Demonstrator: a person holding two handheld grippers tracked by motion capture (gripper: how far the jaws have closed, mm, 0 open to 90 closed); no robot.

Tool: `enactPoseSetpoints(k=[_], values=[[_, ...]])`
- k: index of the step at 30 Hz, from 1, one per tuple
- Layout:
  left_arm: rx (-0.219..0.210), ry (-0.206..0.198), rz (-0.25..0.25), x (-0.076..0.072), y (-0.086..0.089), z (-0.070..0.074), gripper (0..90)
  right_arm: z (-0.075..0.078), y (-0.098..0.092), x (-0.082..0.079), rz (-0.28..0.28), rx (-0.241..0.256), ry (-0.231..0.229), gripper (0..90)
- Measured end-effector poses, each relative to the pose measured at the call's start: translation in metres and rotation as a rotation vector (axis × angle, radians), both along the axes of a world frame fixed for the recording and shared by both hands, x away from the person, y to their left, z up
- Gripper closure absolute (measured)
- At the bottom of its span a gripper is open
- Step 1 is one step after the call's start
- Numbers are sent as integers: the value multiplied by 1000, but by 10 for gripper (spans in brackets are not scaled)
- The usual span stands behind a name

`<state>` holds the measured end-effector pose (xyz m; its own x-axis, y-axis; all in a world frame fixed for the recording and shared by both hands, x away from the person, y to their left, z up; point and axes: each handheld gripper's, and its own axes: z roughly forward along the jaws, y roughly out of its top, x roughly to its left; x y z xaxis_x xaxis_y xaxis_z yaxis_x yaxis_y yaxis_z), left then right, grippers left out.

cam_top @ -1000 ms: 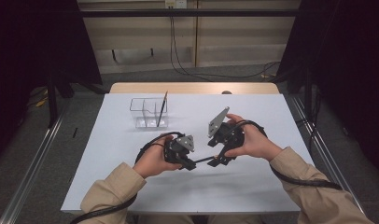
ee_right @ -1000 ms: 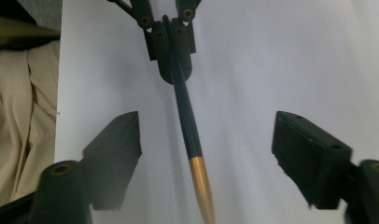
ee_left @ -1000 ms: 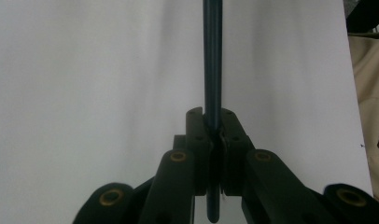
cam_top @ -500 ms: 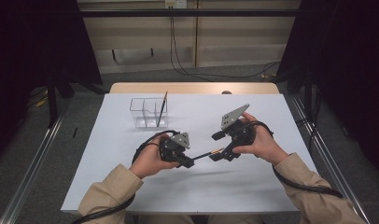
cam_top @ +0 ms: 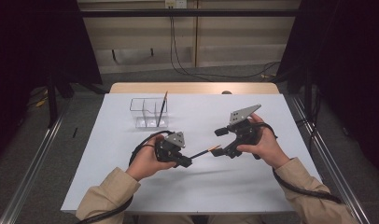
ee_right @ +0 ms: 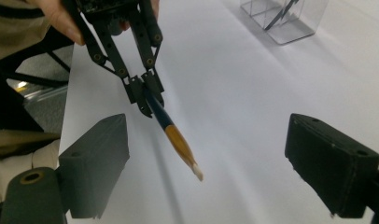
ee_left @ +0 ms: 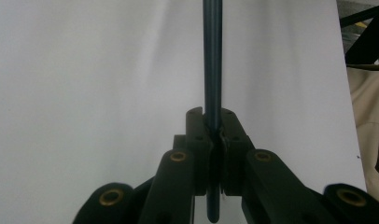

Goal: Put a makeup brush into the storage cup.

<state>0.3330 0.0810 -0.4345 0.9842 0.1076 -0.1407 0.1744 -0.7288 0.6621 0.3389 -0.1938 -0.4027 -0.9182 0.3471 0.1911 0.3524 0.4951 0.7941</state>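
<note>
Your left gripper [cam_top: 184,161] has its jaws clamped together on the dark shaft of a brush [cam_top: 204,152], holding it near the table's middle with the orange ferrule and pale tip pointing right toward your other hand. In the left gripper view the shaft [ee_left: 212,70] runs straight up between the pads, with only a short stub behind them. Your right gripper [cam_top: 218,142] has its jaws wide apart, and in its own view the brush tip [ee_right: 190,161] sits between them, touching neither.

The main risk is a poor handover. If you close the right jaws on the tapered tip, they may slip off or bend the bristles; aim for the ferrule or the shaft instead. If the left lets go before the right has a firm hold, the brush will likely drop onto the white table [cam_top: 253,186] and roll. Closing off-centre could also lever the brush sideways in the left gripper's grasp.

Farther off on the left stands a clear organiser [cam_top: 142,113] with another brush [cam_top: 162,108] leaning in it; keep your trailing cables from nudging it.
</note>
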Motion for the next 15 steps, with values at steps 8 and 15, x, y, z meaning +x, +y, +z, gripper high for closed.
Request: enactPoseSetpoints(k=[8,15], values=[[-42,2,25,1,6,1,852,-4,-1,0,-24,57,4,120],[-79,3,54,1,9,0,852,-6,0,-2,-33,78,-4,113]])
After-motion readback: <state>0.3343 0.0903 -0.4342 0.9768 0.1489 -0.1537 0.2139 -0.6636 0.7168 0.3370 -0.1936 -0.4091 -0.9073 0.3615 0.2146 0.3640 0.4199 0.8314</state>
